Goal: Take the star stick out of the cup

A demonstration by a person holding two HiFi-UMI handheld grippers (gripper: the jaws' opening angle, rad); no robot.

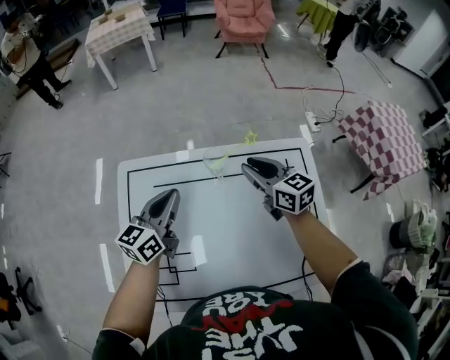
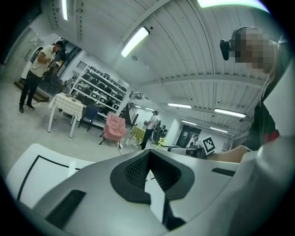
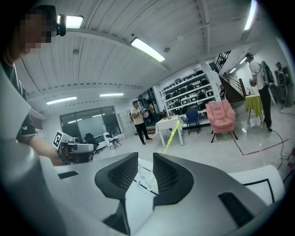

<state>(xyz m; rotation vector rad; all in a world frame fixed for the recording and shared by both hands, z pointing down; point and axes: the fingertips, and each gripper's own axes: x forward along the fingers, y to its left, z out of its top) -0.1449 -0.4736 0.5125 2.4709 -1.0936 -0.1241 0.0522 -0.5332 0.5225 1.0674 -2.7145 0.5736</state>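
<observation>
1. Worked over a white table (image 1: 225,218), pink armchair (image 1: 243,17) beyond.
2. Found star stick (image 1: 249,137) leaning in clear cup (image 1: 214,163) near the far edge.
3. Held right gripper (image 1: 248,166) just beside cup, jaws narrowly apart, empty.
4. Held left gripper (image 1: 171,194) well back, jaws together.

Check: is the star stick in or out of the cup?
In. Star stick leans from inside the clear cup, star above the rim.

A large lab-like hall: shelving of black cases (image 3: 186,94), ceiling strip lights (image 3: 147,49), floor cables (image 1: 302,88), scattered tables (image 1: 119,31).
</observation>
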